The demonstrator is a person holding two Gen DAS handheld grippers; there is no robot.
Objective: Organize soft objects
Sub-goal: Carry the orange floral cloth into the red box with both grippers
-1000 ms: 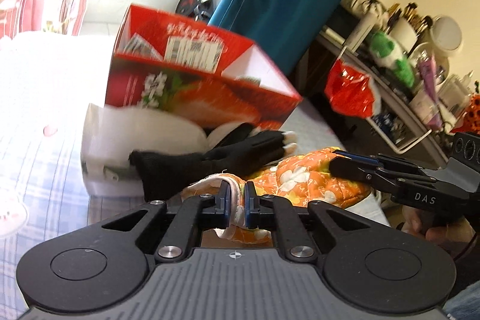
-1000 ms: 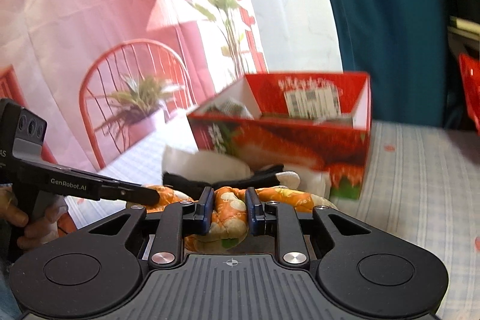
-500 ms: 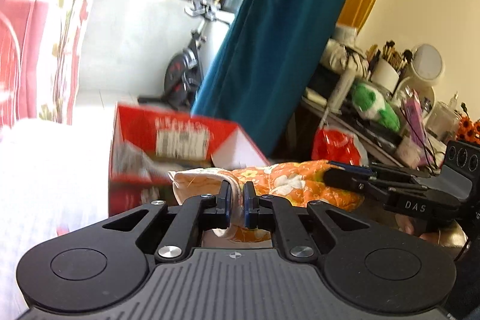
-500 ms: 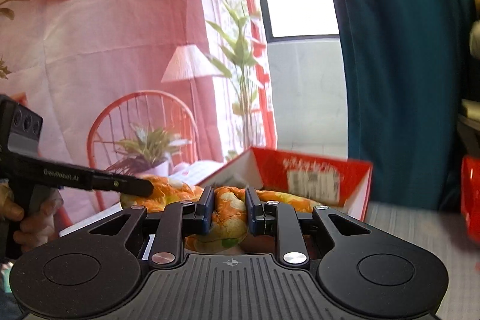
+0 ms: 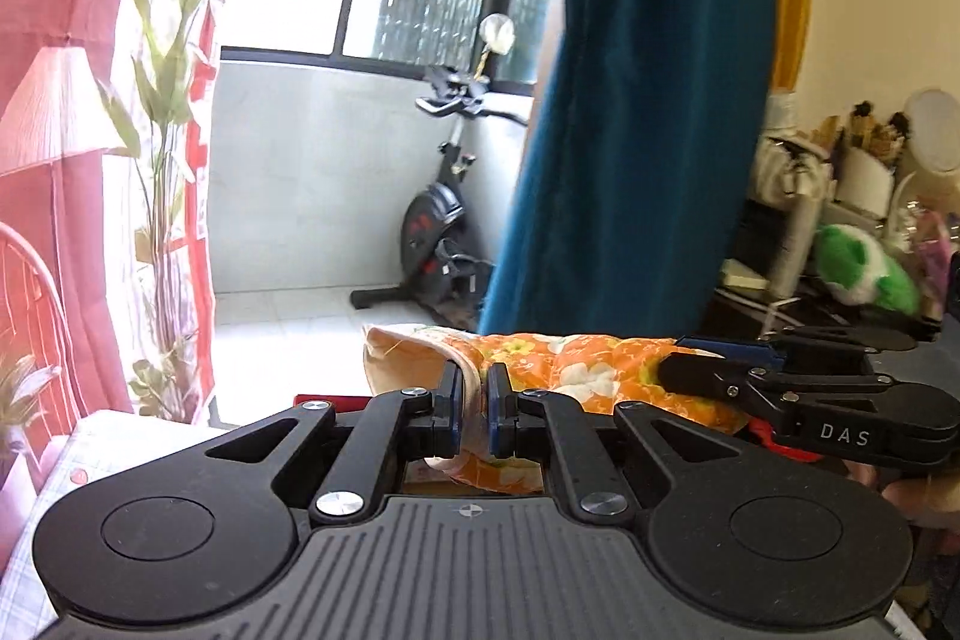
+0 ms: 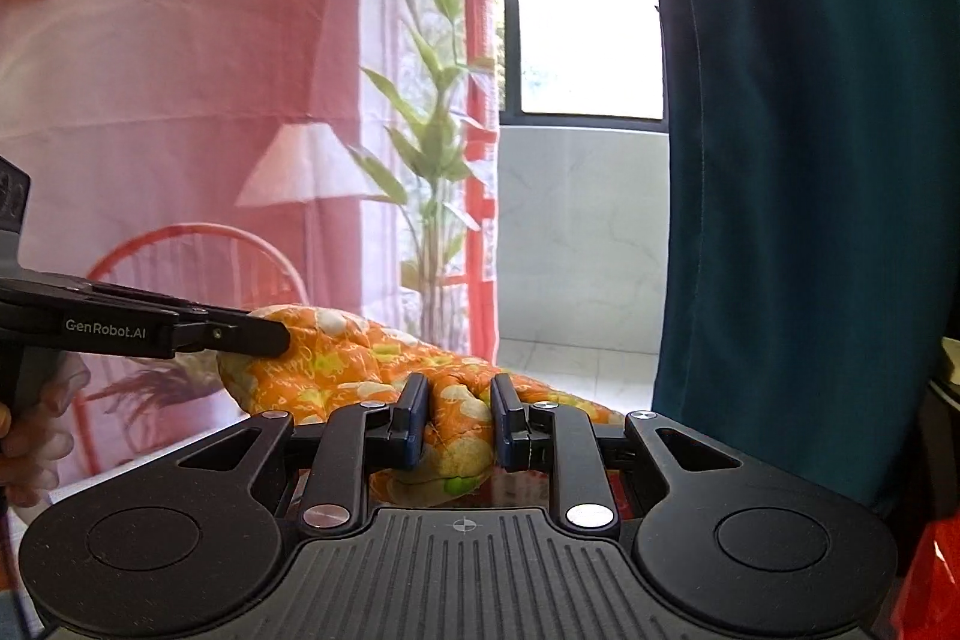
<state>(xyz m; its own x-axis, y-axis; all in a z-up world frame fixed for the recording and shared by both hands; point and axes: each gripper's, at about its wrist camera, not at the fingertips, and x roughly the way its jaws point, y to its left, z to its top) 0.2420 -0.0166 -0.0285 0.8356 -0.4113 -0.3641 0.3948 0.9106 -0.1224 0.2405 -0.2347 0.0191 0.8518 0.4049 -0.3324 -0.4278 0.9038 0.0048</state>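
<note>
An orange quilted oven mitt with white flowers [image 5: 576, 370] hangs in the air between both grippers. My left gripper [image 5: 471, 403] is shut on its cream-lined cuff end. My right gripper [image 6: 459, 421] is shut on the padded other end of the oven mitt [image 6: 360, 370]. In the left wrist view the right gripper [image 5: 678, 361] reaches in from the right and pinches the mitt. In the right wrist view the left gripper [image 6: 282, 331] comes in from the left, with a hand [image 6: 30, 436] on its handle. The red box is almost wholly hidden below.
A teal curtain [image 5: 630, 130] hangs straight ahead, with an exercise bike [image 5: 444, 232] on the balcony behind it. A cluttered shelf with a green plush toy [image 5: 864, 268] stands at the right. A pink printed backdrop [image 6: 210, 70] fills the left. A checked tablecloth [image 5: 36, 508] shows at lower left.
Both grippers rose together with the oven mitt, lifting it off the table. The red box, black glove and white cloth dropped out of view below.
</note>
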